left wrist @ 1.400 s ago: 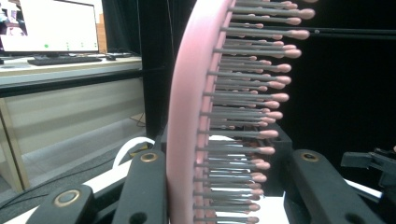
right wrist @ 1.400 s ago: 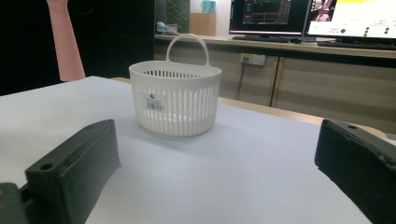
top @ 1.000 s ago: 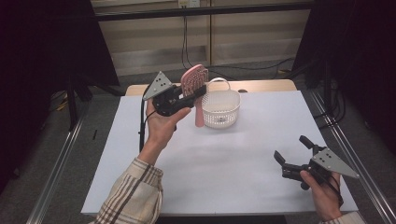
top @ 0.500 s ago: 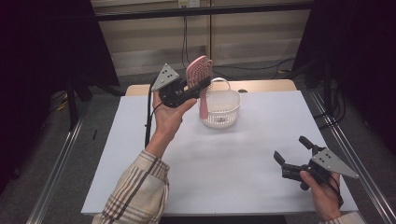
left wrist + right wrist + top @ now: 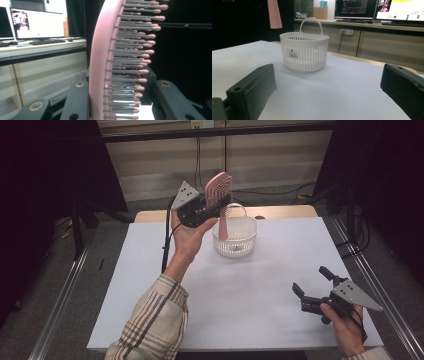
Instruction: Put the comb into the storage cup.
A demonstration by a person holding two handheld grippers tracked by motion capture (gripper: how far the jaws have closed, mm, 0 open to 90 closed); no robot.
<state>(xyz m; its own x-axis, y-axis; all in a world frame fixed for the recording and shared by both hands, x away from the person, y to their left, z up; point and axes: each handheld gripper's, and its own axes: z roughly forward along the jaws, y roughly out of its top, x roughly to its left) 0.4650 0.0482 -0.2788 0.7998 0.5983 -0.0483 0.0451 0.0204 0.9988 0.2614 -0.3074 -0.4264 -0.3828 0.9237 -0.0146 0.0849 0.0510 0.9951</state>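
Pink hairbrush (image 5: 218,195) clamped at its head by the left gripper (image 5: 212,210), raised above the white basket (image 5: 235,236) — bristles (image 5: 130,62) close-up in the left gripper view. Right gripper (image 5: 314,287) wide, empty, low over the bench (image 5: 250,295).

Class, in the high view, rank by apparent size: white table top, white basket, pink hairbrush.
1. White table top
2. White basket
3. Pink hairbrush, though it is raised nearer the camera, so close to the basket.

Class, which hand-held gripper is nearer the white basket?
Left. The left hand-held gripper holds a pink hairbrush just above the white basket; the right hand-held gripper sits open, well away.
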